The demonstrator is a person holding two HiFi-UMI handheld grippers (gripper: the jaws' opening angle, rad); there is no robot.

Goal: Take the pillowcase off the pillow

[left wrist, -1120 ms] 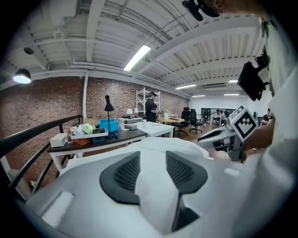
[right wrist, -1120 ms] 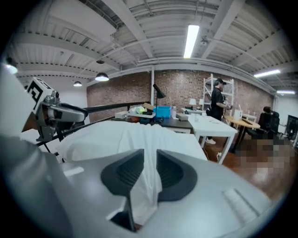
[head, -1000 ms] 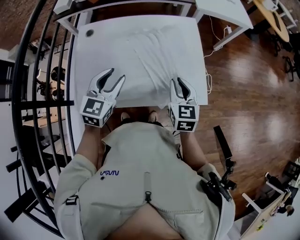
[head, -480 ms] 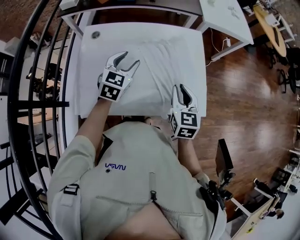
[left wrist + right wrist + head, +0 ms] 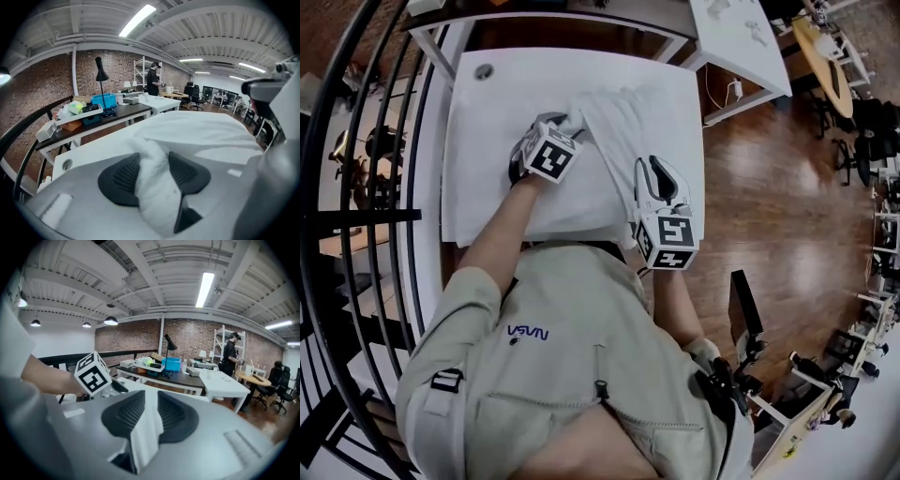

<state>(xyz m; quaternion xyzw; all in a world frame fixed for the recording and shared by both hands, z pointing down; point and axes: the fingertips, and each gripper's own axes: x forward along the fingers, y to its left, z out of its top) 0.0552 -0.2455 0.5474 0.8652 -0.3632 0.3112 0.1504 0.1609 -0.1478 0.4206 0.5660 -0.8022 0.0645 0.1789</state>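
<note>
left tool (image 5: 566, 123) advanced, opening round pillowcase (image 5: 152, 185); pillow (image 5: 626, 141) points away.

grippers: two, left gripper (image 5: 565, 122) and right gripper (image 5: 661, 171)
pillowcase (image 5: 623, 131): one
table (image 5: 487, 141) beneath it: one
desk lamp (image 5: 100, 65): one

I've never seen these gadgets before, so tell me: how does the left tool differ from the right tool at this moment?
The left tool has wide jaws that have just been opening, with a thick bunch of pillow between them; the right tool pinches a thin fold of pillowcase. The left tool reaches farther across the table than the right tool. Both have white fabric between their jaws.
</note>
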